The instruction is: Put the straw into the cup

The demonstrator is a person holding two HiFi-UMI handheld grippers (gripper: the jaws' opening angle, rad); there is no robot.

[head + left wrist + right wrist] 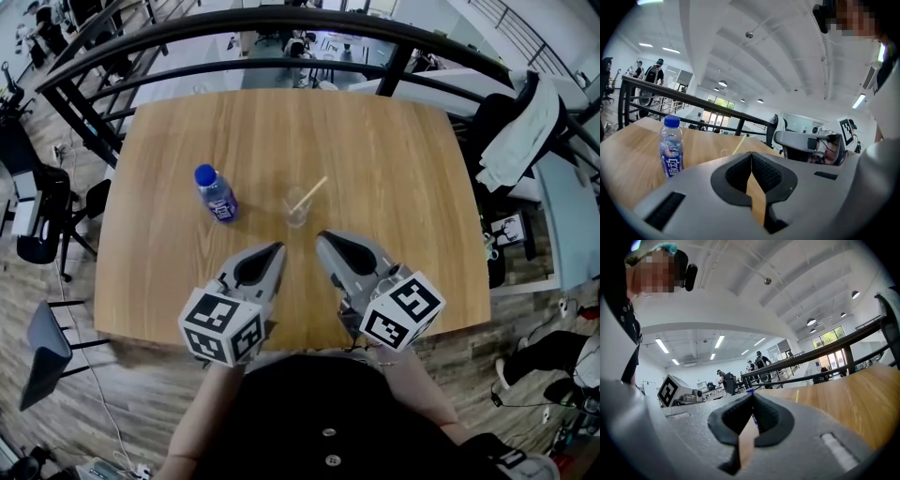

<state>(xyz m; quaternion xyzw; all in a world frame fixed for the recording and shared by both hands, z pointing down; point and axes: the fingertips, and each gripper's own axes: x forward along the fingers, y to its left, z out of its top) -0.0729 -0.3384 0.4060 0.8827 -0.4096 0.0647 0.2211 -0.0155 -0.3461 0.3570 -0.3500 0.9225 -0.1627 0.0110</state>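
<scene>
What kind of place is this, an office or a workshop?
Probably a big open-plan office or lab: a black railing runs behind the wooden table, desks and office chairs stand beyond it, and strip lights line a high white ceiling.

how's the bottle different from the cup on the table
The bottle is closed with a blue cap; the cup is open-topped, with a straw leaning out of it. The bottle carries a blue-and-white label; the cup is plain and clear. The bottle looks taller than the cup. Both stand upright on the wooden table, apart from each other.
</scene>
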